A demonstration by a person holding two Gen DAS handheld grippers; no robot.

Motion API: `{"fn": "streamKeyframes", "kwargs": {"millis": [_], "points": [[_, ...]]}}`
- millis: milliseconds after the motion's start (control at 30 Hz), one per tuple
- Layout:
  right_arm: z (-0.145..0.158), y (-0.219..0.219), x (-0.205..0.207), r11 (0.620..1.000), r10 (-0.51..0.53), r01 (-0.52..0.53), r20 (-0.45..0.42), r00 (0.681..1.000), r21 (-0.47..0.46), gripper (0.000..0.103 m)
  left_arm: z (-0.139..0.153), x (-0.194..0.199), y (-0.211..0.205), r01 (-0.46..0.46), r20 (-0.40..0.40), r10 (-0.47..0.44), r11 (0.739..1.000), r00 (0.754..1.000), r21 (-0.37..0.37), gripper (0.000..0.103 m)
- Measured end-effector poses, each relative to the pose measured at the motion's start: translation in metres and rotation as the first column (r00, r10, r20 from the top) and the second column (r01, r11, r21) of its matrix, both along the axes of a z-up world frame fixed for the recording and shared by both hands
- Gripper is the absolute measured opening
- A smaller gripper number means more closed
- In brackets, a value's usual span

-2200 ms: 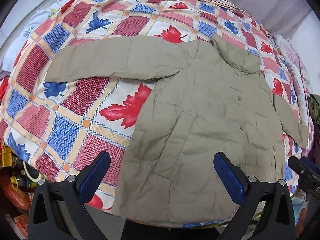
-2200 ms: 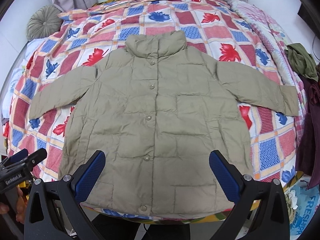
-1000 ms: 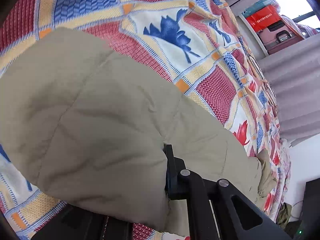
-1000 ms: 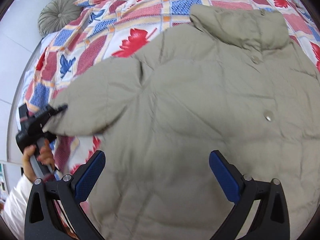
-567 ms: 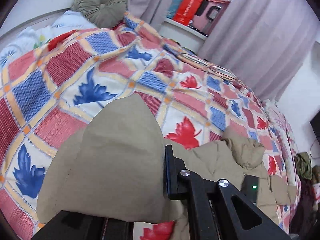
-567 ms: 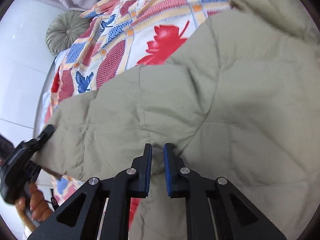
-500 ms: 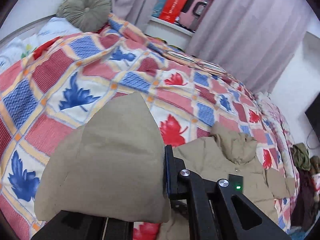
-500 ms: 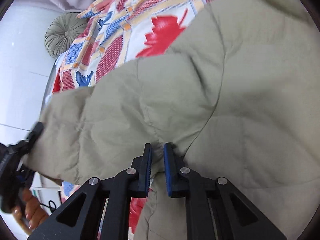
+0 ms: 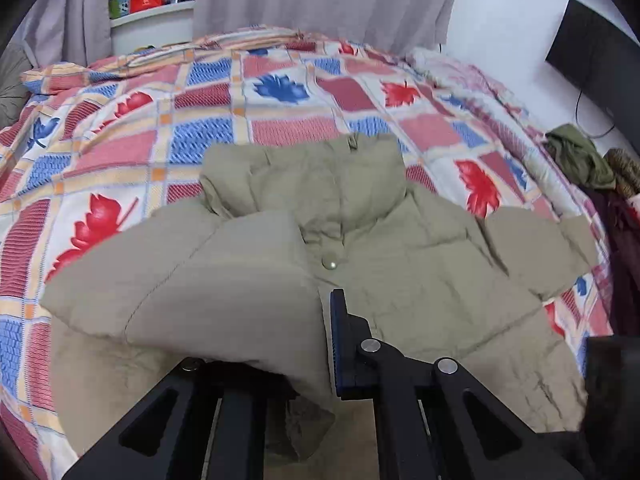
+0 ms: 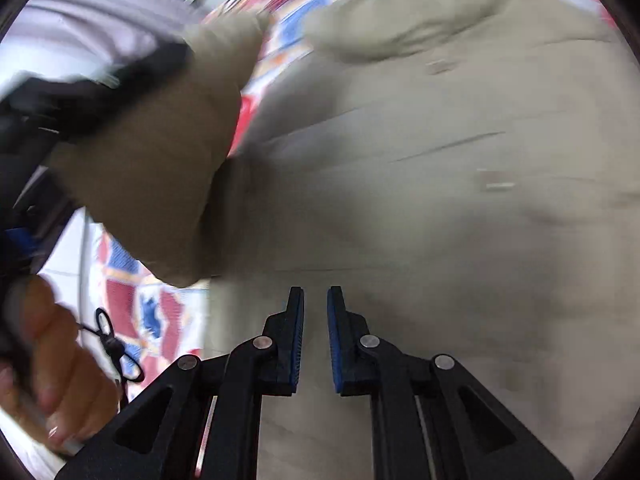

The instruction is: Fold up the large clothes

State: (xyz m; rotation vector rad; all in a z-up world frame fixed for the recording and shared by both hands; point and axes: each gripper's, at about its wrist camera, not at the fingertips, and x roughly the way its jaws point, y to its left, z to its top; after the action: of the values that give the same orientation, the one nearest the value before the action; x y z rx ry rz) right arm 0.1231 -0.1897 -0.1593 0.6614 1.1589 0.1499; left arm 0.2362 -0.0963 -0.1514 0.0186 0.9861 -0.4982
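So the jacket (image 9: 420,264) lies mid-frame on the bed (image 9: 280,92), early in the fold: one sleeve (image 9: 224,280) swung over the body, clamped in the left gripper (image 9: 326,344); other sleeve and hem left. Right view alone shows the right gripper (image 10: 315,340), jaws narrow, pinching jacket fabric, plus a hand (image 10: 56,372) lower left.

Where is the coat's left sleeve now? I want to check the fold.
In the left wrist view, the sleeve is clamped in the left tool and lifted over the coat, left of the collar and top button.
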Motion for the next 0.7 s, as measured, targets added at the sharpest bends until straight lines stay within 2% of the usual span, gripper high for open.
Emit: {"fn": "streamKeyframes", "kwargs": {"millis": [133,200,233,267,300,333,367,467,533,633,667,700], "points": [[0.001,-0.053,-0.028,0.994,-0.091,0.089,-0.026,0.995,-0.063,0.013,-0.054,-0.006,-0.029,0.027,-0.085,-0.016,0.991,0.996,0.133,0.010],[0.000,-0.070,-0.035,0.992,-0.111,0.109,-0.040,0.993,-0.064,0.013,-0.063,-0.012,-0.030,0.024,-0.069,-0.012,0.984,0.998,0.177,0.011],[-0.003,-0.074,-0.037,0.991,-0.117,0.114,-0.047,0.992,-0.065,0.013,-0.063,-0.014,-0.029,0.021,-0.056,-0.011,0.982,0.998,0.186,0.016],[-0.006,-0.080,-0.040,0.991,-0.120,0.117,-0.052,0.991,-0.059,0.013,-0.062,-0.017,-0.029,0.028,-0.057,-0.018,0.982,0.998,0.186,0.040],[-0.009,-0.084,-0.041,0.991,-0.122,0.119,-0.055,0.991,-0.055,0.013,-0.060,-0.020,-0.029,0.033,-0.059,-0.022,0.982,0.998,0.187,0.079],[-0.011,-0.084,-0.039,0.991,-0.124,0.121,-0.058,0.991,-0.052,0.013,-0.055,-0.025,-0.027,0.015,-0.037,-0.007,0.980,0.999,0.200,0.095],[-0.011,-0.085,-0.038,0.991,-0.123,0.120,-0.058,0.991,-0.050,0.013,-0.048,-0.031,-0.023,0.000,-0.006,0.001,0.982,1.000,0.191,0.102],[-0.009,-0.084,-0.033,0.991,-0.122,0.119,-0.057,0.991,-0.056,0.013,-0.030,-0.033,-0.005,0.005,-0.016,-0.002,0.986,1.000,0.168,0.102],[-0.010,-0.091,-0.044,0.991,-0.115,0.112,-0.048,0.992,-0.068,0.014,-0.017,-0.036,0.015,-0.013,-0.008,0.014,0.990,1.000,0.138,0.101],[0.006,-0.086,-0.042,0.990,-0.076,0.074,-0.020,0.997,-0.116,0.015,0.005,-0.042,0.068,-0.120,0.031,0.117,0.988,0.993,0.099,0.101],[0.011,-0.083,-0.039,0.989,-0.060,0.058,-0.008,0.998,-0.138,0.026,0.010,-0.040,0.084,-0.155,0.029,0.153,0.985,0.988,0.081,0.101],[0.018,-0.077,-0.034,0.985,-0.038,0.039,0.010,0.999,-0.165,0.049,0.013,-0.036,0.108,-0.209,0.017,0.209,0.976,0.978,0.056,0.101]]}}
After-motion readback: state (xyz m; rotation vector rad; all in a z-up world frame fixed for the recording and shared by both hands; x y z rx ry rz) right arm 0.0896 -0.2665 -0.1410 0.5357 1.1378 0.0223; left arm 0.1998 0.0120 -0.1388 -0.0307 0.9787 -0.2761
